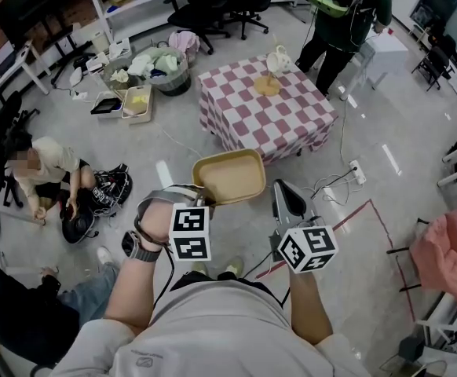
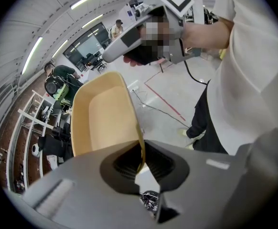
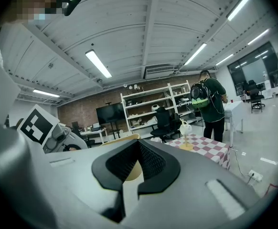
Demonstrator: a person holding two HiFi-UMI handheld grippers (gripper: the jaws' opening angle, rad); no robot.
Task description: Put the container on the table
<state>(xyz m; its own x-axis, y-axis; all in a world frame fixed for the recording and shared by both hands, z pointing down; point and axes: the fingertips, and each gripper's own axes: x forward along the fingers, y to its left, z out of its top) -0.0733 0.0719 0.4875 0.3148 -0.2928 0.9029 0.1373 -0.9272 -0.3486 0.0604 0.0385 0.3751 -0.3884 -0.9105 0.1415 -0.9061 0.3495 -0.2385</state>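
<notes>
Left gripper [image 1: 200, 198] — clamping the container [image 1: 230, 175] by its near-left rim, the thin wall sitting between the pads. Right gripper [image 1: 282, 196] — jaws resting together, carrying nothing, hanging just beside the container's right edge. Container: tan, empty, hovering over the floor [image 1: 173, 144], well apart from the table [image 1: 291, 124]. Table: checkered cloth, a small stand [image 1: 267, 83] occupying a spot near its far edge, near half lying free. Task standing roughly midway, by my reading: pickup done; approach, set-down and release remaining.
</notes>
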